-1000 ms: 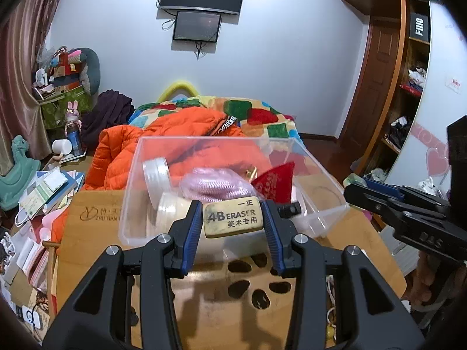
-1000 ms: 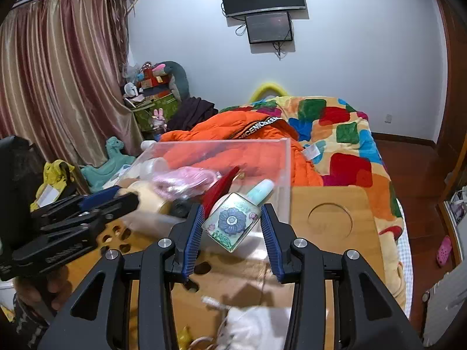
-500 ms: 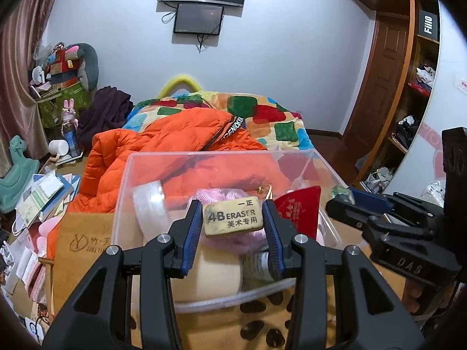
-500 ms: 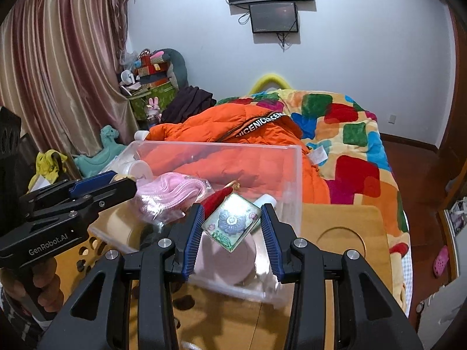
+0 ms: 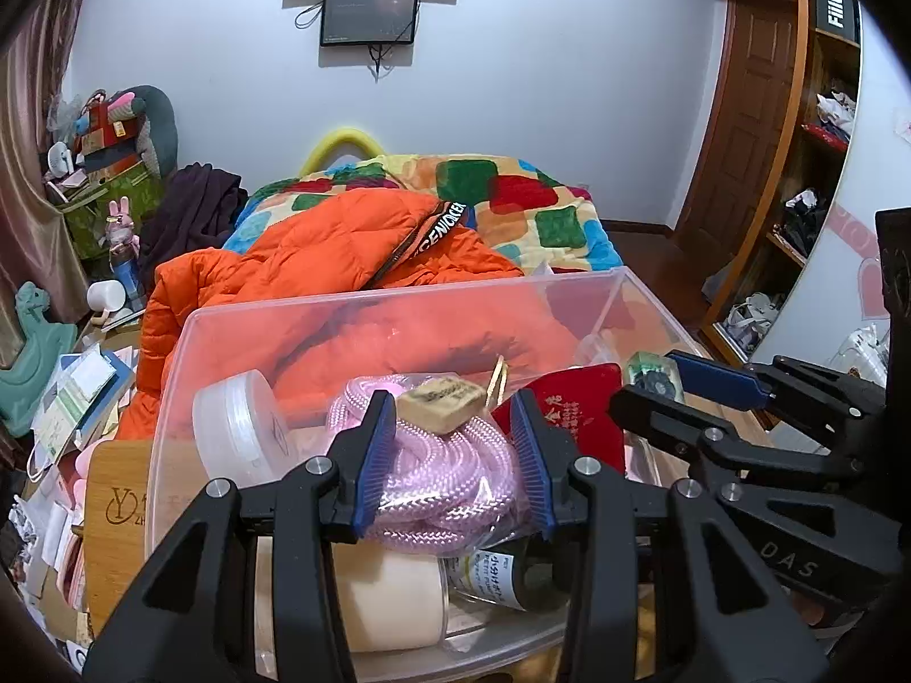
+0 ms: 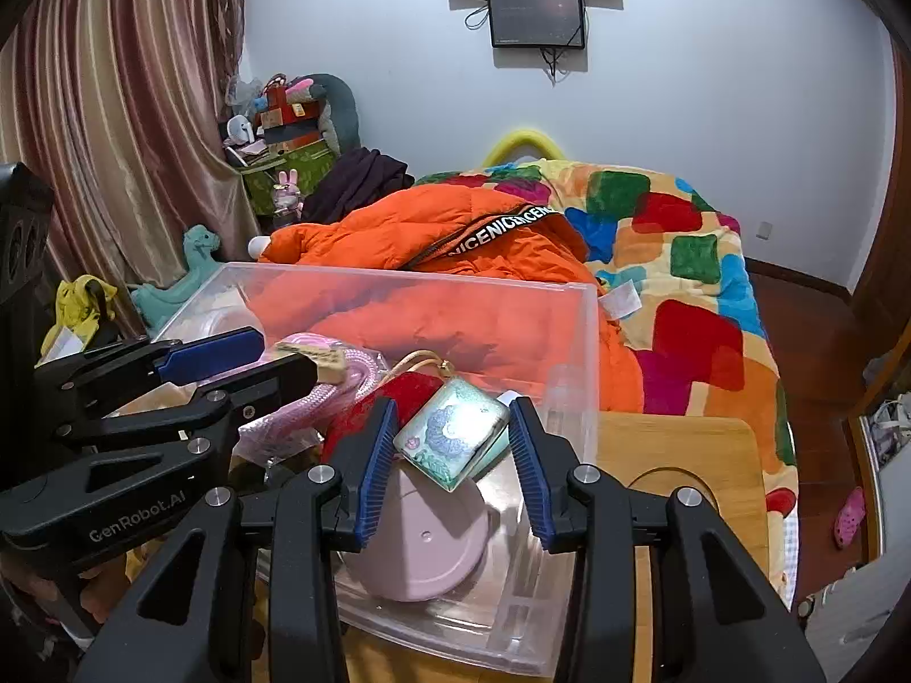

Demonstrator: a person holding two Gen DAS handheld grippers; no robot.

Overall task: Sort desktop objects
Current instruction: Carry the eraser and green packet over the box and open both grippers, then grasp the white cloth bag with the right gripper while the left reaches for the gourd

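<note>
The left gripper [image 5: 452, 444] stands wide over the clear bin [image 5: 398, 299], its eraser [image 5: 441, 395] loose on the pink rope coil [image 5: 444, 472], touching neither pad. The right gripper [image 6: 452, 455] also gapes; whether the tilted flower tile [image 6: 450, 432] touches its pads is unclear. The bin's near edge is hidden. Only the right wrist view shows the pink lid [image 6: 421, 546].

bin [image 5: 188, 353] top open | pink rope [image 5: 455, 472], red pouch [image 5: 569, 415] fill interior | tools side-by-side, near

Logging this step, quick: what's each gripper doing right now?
Left gripper: open, eraser released onto the pink rope.
Right gripper: open, floral block loose between the fingers.
</note>
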